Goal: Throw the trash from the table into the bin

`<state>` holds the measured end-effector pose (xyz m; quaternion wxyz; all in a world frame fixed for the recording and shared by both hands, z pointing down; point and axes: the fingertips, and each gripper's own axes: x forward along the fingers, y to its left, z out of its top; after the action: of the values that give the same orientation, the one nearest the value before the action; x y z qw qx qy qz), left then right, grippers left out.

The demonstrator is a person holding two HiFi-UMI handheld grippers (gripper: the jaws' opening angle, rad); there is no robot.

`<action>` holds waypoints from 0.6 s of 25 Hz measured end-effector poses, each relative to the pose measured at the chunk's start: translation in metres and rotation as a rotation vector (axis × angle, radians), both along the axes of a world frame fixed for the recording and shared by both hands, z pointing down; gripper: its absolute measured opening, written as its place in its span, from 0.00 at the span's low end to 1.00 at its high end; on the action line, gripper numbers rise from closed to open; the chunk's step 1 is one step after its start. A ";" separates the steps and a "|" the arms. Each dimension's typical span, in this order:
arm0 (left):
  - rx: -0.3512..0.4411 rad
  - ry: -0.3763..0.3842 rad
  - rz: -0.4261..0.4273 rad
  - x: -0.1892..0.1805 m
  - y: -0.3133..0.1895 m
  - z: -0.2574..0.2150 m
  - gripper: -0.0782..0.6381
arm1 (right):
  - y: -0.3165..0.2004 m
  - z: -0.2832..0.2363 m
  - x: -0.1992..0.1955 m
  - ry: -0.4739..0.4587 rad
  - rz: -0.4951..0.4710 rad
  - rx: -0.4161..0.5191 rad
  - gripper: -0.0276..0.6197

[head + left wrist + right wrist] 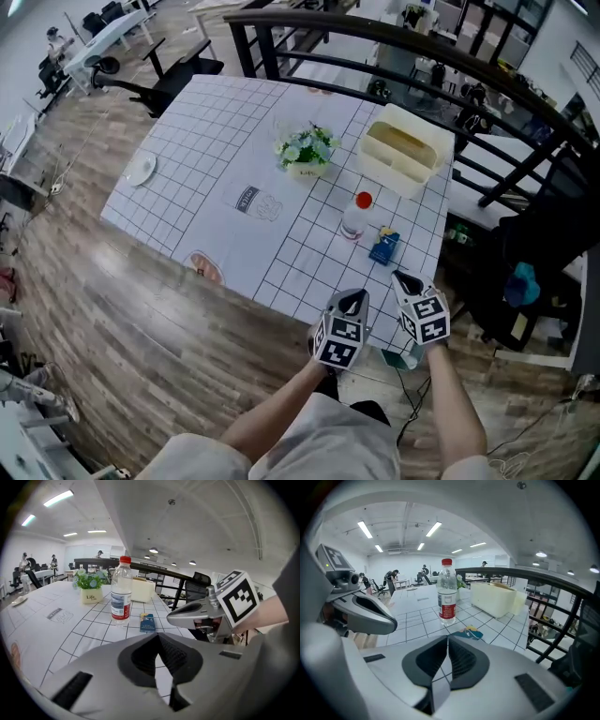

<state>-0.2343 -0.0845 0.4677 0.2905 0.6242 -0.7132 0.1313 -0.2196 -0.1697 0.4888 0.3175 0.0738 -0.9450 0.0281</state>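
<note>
A clear plastic bottle point(355, 216) with a red cap stands upright near the table's right side. A blue packet point(384, 247) lies flat just in front of it. Both show ahead of the jaws in the left gripper view, bottle point(121, 592) and packet point(147, 622), and in the right gripper view, bottle point(446, 597) and packet point(469, 633). A cream open-topped bin point(405, 148) sits beyond them on the table. My left gripper point(353, 298) and right gripper point(401, 278) hover side by side at the table's near edge, short of the packet, both shut and empty.
A small pot of flowers point(307, 150) stands mid-table, a printed card point(248, 200) lies left of the bottle and a white plate point(141, 171) sits at the far left. A black railing point(487, 80) runs behind and to the right. Wooden floor surrounds the table.
</note>
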 end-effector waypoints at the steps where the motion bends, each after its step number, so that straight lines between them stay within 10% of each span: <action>1: -0.008 0.008 0.001 -0.003 -0.005 0.004 0.14 | -0.006 0.003 -0.005 0.008 -0.007 -0.004 0.10; 15: -0.054 0.061 0.019 -0.034 -0.072 0.024 0.14 | -0.030 0.059 -0.054 0.255 -0.370 0.087 0.65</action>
<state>-0.2685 -0.1563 0.4921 0.3276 0.6266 -0.6943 0.1339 -0.2735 -0.1997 0.5482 0.4305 -0.0840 -0.8950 -0.0810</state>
